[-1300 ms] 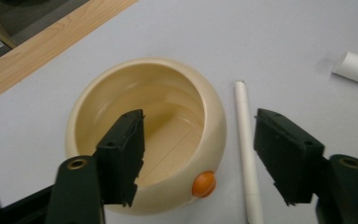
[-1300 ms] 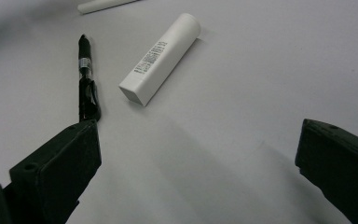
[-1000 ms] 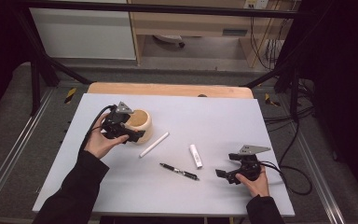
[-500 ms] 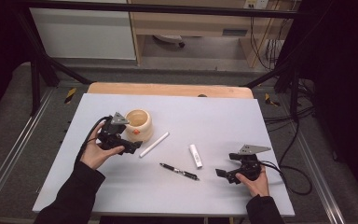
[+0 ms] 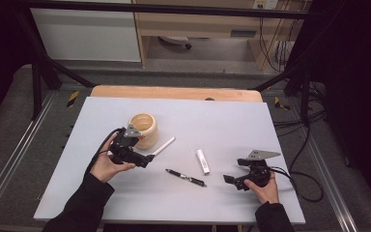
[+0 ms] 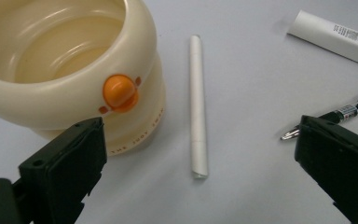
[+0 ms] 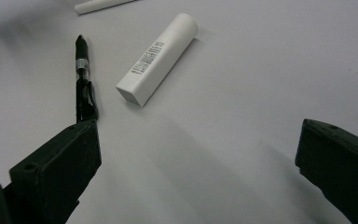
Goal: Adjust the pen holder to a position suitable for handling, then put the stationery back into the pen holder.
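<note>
A cream cup (image 5: 143, 129) (image 6: 74, 70) with an orange knob stands upright at the table's middle left. My left gripper (image 5: 147, 159) (image 6: 198, 135) hovers just in front of it, open; its jaws have just been opening and grip nothing. A white stick (image 5: 163, 146) (image 6: 198, 107) lies on the table ahead of those jaws. A black pen (image 5: 186, 178) (image 7: 81, 79) and a white tube (image 5: 203, 161) (image 7: 158, 58) lie mid-table. My right gripper (image 5: 229, 181) (image 7: 198, 135) rests low at the near right, open and empty, pointing toward the pen and tube.
The white table (image 5: 270, 125) has free room at the back and right. A wooden strip (image 5: 174, 93) runs along its far edge. Cables (image 5: 299, 179) trail off the right side behind my right hand.
My left gripper has drawn back from over the cup, down and toward the near edge, leaving the cup standing. The right gripper has stayed where it was.
</note>
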Available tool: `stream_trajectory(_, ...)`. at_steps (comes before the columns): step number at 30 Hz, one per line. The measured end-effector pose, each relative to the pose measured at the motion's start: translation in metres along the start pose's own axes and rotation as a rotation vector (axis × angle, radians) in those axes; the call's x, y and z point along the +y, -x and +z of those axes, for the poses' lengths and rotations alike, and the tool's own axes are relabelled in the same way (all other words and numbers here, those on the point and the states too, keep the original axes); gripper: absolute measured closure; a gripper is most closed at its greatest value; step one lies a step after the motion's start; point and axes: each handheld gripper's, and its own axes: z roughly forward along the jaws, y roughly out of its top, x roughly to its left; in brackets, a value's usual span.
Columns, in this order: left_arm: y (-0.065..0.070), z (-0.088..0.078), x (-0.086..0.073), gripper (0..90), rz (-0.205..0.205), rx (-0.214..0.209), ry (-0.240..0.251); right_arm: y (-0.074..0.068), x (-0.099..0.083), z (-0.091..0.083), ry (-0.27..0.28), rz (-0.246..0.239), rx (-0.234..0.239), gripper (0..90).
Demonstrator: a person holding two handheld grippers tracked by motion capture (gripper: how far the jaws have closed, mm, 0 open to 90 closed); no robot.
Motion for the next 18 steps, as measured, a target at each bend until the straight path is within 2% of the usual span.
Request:
stream_trajectory(10,0.011,0.008,0.015,5.9,0.025,-0.02,-0.013,0.0,0.0,0.0,0.001,0.0,0.001,0.7)
stream_trajectory(18,0.018,0.02,0.027,10.3,0.04,-0.014,-0.029,0.0,0.0,0.0,0.0,0.002,0.0,0.8)
